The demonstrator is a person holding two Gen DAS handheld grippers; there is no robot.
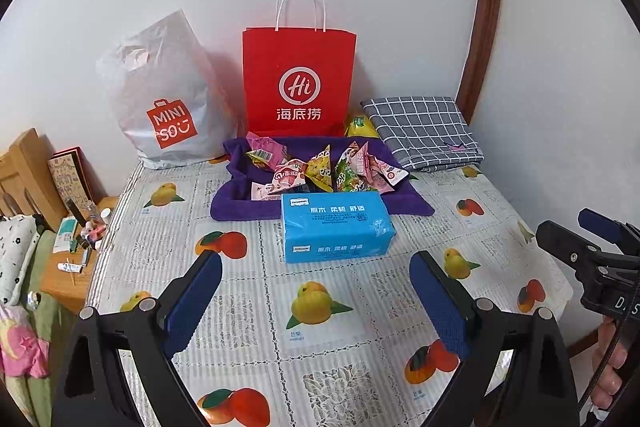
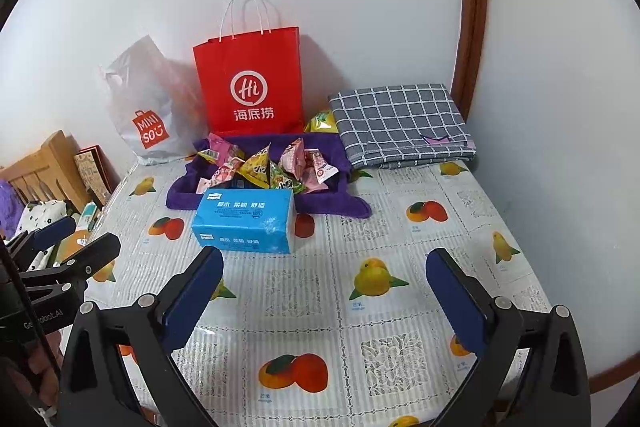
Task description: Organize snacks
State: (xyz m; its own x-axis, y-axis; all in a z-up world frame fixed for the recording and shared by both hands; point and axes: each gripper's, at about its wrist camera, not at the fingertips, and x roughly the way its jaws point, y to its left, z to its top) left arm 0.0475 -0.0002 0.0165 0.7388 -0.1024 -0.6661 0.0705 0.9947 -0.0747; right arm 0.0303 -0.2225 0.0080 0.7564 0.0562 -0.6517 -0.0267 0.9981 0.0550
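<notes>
- The tablecloth [image 1: 320, 311] looks like glossy plastic with a lace and fruit print.
- The red bag [image 1: 298, 83] is matt paper with twisted cord handles.
- The white bag [image 1: 160, 99], on its left, is thin, crinkled plastic.
- The snack packets [image 1: 320, 171] are shiny foil wrappers on a fuzzy purple towel [image 1: 236, 203].
- The blue tissue pack [image 1: 336, 227] has glossy film.
- The checked cloth [image 1: 420, 131], far right, is woven and matt.

Tissue pack [image 1: 336, 227] lies on the bench [image 1: 360, 327]. Directly behind it, touching: tray [image 1: 236, 203] holding snack packets [image 1: 320, 171]. Behind the tray, against the wall: paper bag [image 1: 298, 83]. Left of that bag: plastic bag [image 1: 164, 95]. Right: folded cloth [image 1: 424, 131].
</notes>
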